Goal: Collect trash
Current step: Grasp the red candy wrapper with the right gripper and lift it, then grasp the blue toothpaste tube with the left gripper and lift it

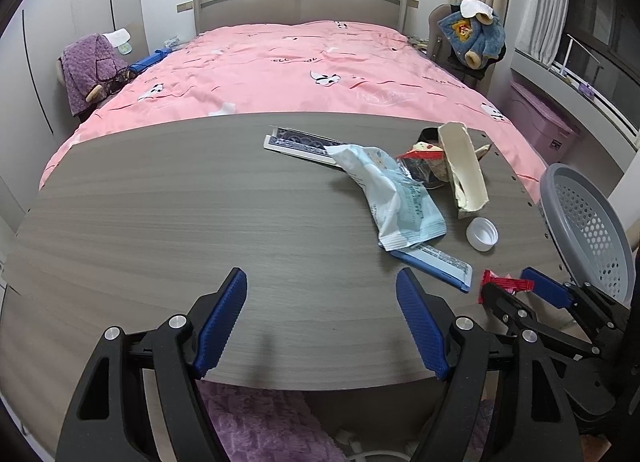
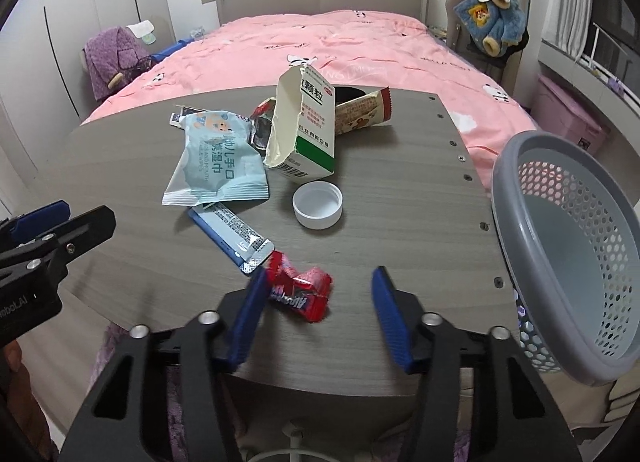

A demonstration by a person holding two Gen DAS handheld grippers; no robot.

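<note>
Grey woodgrain surface (image 1: 160, 229): bare ahead of left gripper (image 1: 320, 326), jaws wide, empty. Right gripper (image 2: 316, 302) at near edge, jaws part-open; red wrapper (image 2: 302, 290) between them, touching left pad. Basket (image 2: 560, 246) just right.

The left claw (image 1: 320, 326) hangs over the near edge of the counter (image 1: 160, 221), tilted down, its blue pads (image 1: 222, 322) set wide apart with nothing between them. The right claw (image 2: 320, 314) sits to its right, also pitched down over the near edge (its jaws partly drawn in). Its left pad (image 2: 248, 318) touches a red wrapper (image 2: 300, 290); the right pad stands clear of it.
</note>
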